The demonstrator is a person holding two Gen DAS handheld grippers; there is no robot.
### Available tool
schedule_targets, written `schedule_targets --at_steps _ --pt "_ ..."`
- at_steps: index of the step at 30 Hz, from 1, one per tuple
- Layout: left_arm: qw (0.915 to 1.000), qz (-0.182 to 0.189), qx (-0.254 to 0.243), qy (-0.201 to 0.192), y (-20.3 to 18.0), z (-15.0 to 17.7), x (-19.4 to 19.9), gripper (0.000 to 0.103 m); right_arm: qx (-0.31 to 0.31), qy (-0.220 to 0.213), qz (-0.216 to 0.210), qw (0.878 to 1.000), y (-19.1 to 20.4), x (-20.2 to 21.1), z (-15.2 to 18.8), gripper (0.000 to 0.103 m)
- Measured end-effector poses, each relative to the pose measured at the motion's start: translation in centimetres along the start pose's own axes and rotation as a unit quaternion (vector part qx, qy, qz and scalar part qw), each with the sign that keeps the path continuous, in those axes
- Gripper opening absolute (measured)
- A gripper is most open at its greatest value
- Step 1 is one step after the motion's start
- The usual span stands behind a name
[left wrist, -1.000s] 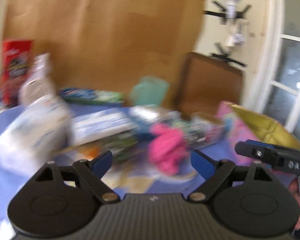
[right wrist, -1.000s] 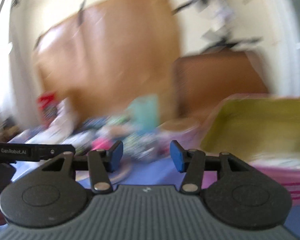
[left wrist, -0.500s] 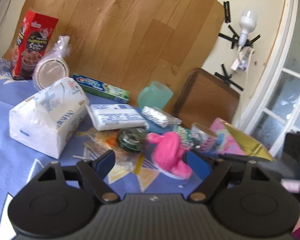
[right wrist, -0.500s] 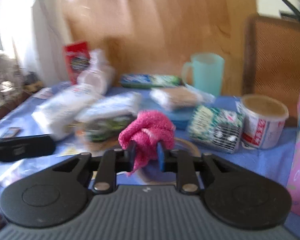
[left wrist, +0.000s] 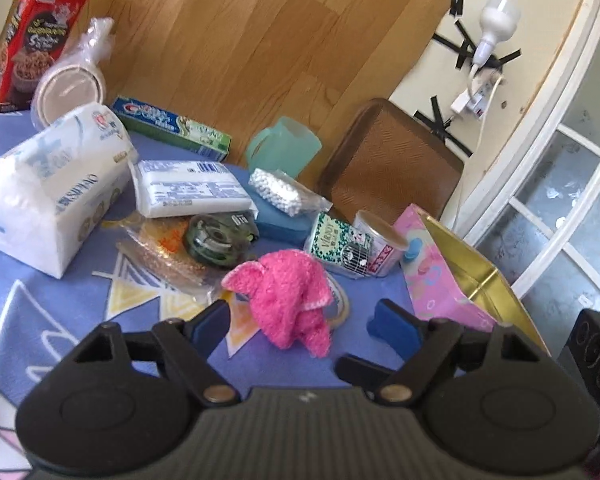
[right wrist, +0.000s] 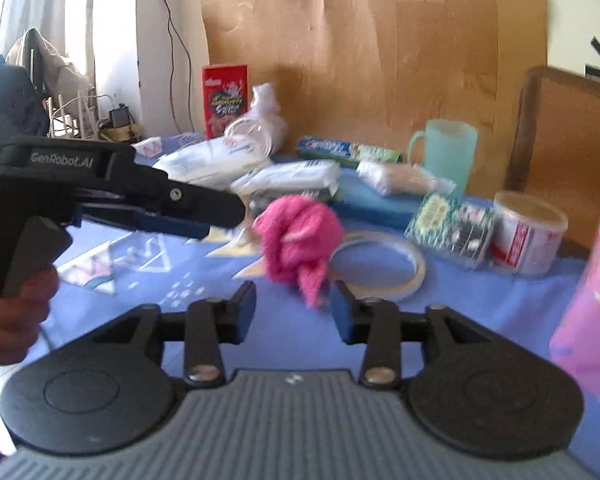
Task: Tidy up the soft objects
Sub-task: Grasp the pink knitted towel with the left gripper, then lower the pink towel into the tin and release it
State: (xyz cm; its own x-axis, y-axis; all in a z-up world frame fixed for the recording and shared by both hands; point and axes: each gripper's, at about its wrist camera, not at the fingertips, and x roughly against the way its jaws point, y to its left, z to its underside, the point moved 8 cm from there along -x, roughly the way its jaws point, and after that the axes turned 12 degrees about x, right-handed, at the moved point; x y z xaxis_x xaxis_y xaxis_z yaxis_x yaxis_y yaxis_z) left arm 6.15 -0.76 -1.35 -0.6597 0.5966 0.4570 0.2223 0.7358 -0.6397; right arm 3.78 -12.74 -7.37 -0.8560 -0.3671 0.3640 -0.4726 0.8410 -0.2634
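Observation:
A fluffy pink cloth (left wrist: 288, 300) lies crumpled on the blue tablecloth, partly over a clear tape ring (left wrist: 340, 304). My left gripper (left wrist: 304, 328) is open, its blue pads either side of the cloth and just in front of it. In the right wrist view the pink cloth (right wrist: 300, 236) lies just beyond my right gripper (right wrist: 294, 310), which is open and empty. A pink gift bag (left wrist: 444, 276) with a gold lining stands open at the right.
White tissue packs (left wrist: 48, 200), a toothpaste box (left wrist: 172, 128), a teal cup (left wrist: 284, 152), a blue sponge (left wrist: 276, 220), a green tape dispenser (left wrist: 216, 240), a small tub (left wrist: 376, 244) and a red cereal box (left wrist: 32, 36) crowd the table. A wooden board stands behind.
My right gripper was shut on the pink cloth half a second ago; it has opened and drawn back, and the cloth lies on the table. My left gripper has come closer to the cloth.

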Motion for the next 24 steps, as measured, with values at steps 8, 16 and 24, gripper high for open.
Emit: schedule_targets --at_steps 8,16,24 --pt "0.9995 -0.02 0.001 0.025 -0.4 0.4 -3.0 0.051 0.04 0.022 0.001 0.999 0.2 -5.1 -0.1 0.032" --pt "0.9922 0.076 -0.09 0.04 -8.8 1.4 -3.2 0.052 0.047 -0.048 0.108 0.992 -0.6 1.7 -0.1 0.019" --pt "0.9692 0.159 -0.169 0.083 -20.0 3.3 -9.6 0.055 -0.009 -0.083 0.275 0.958 -7.6 10.0 1.7 0.02"
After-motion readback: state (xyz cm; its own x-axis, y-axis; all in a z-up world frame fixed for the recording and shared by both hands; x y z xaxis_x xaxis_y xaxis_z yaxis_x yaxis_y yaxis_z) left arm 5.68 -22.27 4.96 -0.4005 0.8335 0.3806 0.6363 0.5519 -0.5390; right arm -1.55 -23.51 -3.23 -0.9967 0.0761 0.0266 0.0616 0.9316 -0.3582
